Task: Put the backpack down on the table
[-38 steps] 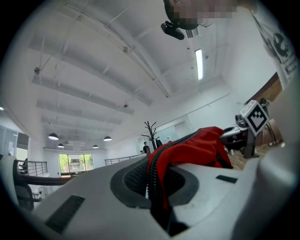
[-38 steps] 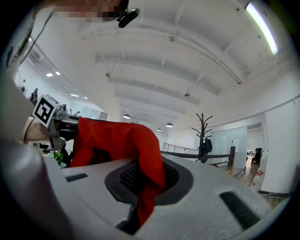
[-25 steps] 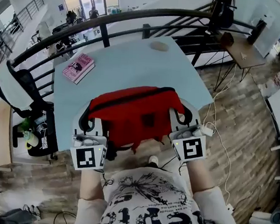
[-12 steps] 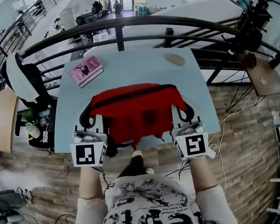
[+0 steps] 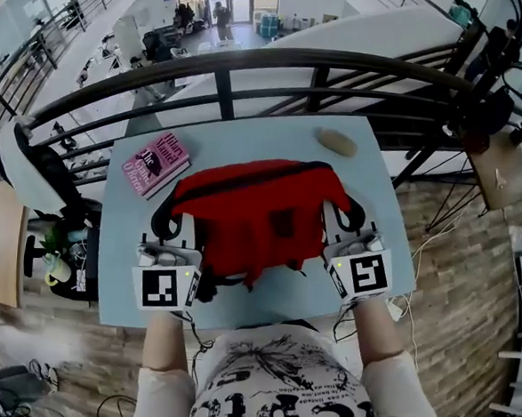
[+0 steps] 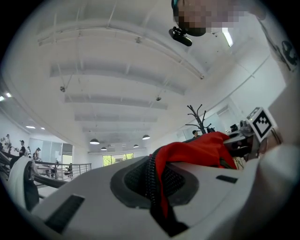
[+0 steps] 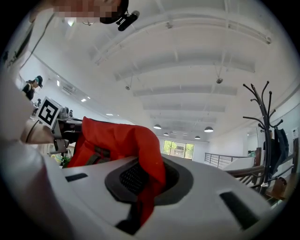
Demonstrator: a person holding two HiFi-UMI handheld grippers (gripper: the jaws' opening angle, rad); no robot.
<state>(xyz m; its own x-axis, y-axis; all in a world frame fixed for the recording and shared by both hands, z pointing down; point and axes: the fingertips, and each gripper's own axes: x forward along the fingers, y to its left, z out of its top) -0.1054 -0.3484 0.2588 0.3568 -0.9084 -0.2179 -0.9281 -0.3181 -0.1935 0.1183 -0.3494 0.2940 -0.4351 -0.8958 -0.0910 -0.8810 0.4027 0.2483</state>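
Left gripper (image 5: 175,233) and right gripper (image 5: 336,222), each clamped on a side of the red backpack (image 5: 247,213), hold it over the middle of the blue table (image 5: 248,140). A pink book (image 5: 156,163) lies by its far left corner

I'm in an open office: desks (image 5: 166,43) and people (image 5: 221,15) beyond the railing (image 5: 254,58), 1 chair (image 5: 23,164) beside its left end.

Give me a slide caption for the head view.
Left gripper and right gripper clamp a red backpack over a pale blue table near a pink book.
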